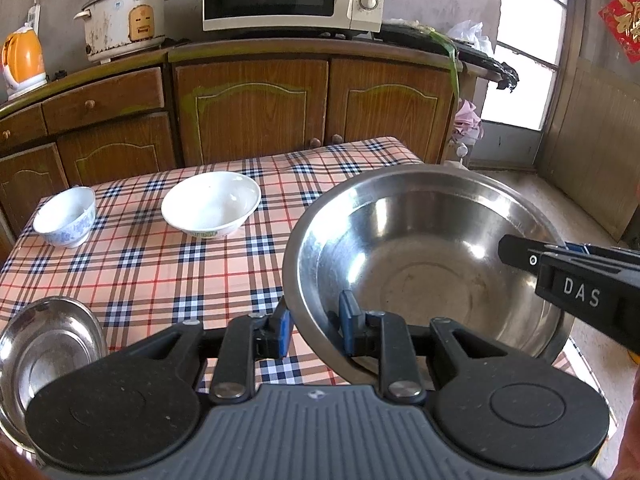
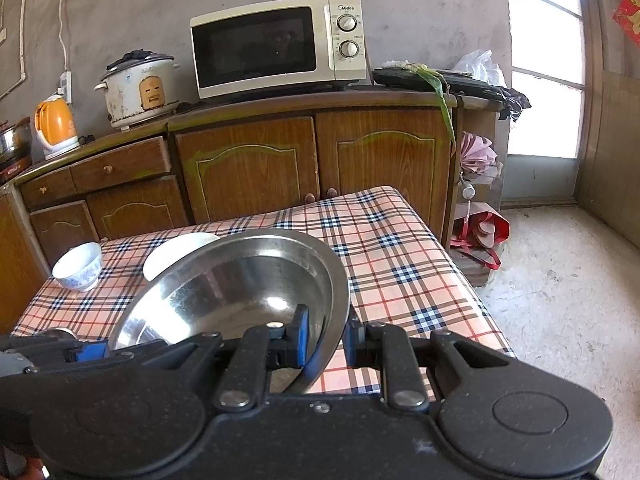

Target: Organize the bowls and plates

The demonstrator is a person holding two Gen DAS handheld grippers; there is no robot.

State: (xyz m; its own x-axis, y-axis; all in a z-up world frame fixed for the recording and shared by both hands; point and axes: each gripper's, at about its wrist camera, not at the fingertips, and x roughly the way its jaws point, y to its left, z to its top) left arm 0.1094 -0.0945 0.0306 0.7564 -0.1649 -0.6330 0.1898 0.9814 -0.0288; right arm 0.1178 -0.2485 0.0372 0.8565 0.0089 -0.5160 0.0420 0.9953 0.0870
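- Large steel bowl (image 1: pixel 420 256): right of centre in the left wrist view, tilted, over the checked bench (image 1: pixel 160 264).
- Left tongs (image 1: pixel 314 322): pinching the bowl's near rim, one pad inside, one outside.
- Right tongs (image 2: pixel 326 338): pinching the bowl's rim, lower centre of the right wrist view.
- White bowl (image 1: pixel 211 204), small patterned bowl (image 1: pixel 66 216): upright on the bench, centre left.
- Steel dish (image 1: pixel 44 344): lower left.

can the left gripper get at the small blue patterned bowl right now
Probably not as things stand: the left gripper is shut on the rim of the big steel basin, shared with the right gripper. The path over the tablecloth to the blue patterned bowl looks open otherwise.
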